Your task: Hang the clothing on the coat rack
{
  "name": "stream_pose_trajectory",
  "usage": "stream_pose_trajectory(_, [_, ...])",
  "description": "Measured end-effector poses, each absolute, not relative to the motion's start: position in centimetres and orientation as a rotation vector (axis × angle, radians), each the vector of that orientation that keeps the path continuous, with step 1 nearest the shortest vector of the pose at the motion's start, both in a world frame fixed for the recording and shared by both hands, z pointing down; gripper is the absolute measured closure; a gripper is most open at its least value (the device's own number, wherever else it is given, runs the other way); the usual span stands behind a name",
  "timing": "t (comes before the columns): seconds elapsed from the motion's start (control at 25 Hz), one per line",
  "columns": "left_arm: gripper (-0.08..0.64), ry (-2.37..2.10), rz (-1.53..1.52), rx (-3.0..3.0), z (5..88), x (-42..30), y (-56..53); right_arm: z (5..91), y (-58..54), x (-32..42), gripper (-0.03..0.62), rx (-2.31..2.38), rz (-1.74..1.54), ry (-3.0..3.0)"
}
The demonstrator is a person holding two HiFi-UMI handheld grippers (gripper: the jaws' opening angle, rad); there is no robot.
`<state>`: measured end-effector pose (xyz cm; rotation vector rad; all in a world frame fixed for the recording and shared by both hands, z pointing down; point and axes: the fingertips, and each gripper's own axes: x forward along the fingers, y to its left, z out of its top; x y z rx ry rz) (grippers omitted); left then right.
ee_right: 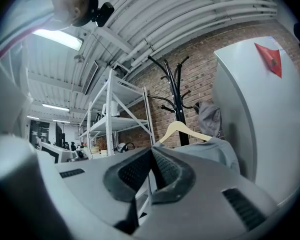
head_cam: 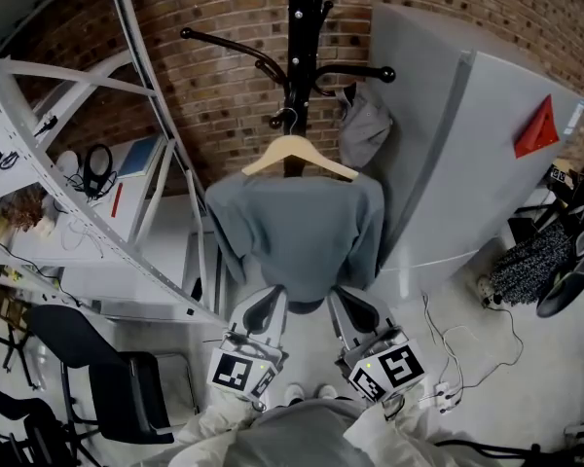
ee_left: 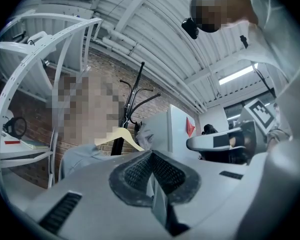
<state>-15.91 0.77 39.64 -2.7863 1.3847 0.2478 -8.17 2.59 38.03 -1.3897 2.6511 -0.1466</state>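
A grey garment [head_cam: 297, 232] hangs on a wooden hanger [head_cam: 297, 154], which hooks onto the black coat rack [head_cam: 300, 27] in front of the brick wall. Just under its hem, my left gripper [head_cam: 270, 300] and right gripper [head_cam: 343, 300] point at it side by side. Both are shut with nothing between the jaws. In the left gripper view the closed left gripper [ee_left: 151, 156] sits short of the hanger [ee_left: 121, 135] and garment [ee_left: 82, 156]. The right gripper view shows the closed right gripper [ee_right: 151, 151] short of the hanger [ee_right: 182, 130] and garment [ee_right: 215, 151].
A second grey cloth [head_cam: 363, 129] hangs from a rack arm on the right. A tall grey cabinet [head_cam: 467, 163] stands right of the rack. White metal shelving [head_cam: 97, 163] is on the left, a black chair [head_cam: 97, 368] in front of it. Cables [head_cam: 457, 348] lie on the floor.
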Motion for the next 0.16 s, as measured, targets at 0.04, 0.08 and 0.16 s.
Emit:
stream_pose_trajectory(0.04, [0.551,1.385,0.241,-2.784,39.73,-15.75,0.72,38.16,2.53,-7.99,0.569,-1.393,-0.142,2.651])
stream_pose_trajectory(0.08, [0.551,1.386,0.233,-2.781,39.80,-15.58,0.69,38.32,2.48,-7.81,0.569,-1.398,-0.141,2.652])
stream_pose_trajectory(0.16, [0.551,1.387,0.216,-2.772,39.92,-15.23,0.65,38.62,2.39,-7.50,0.569,-1.406,-0.142,2.656])
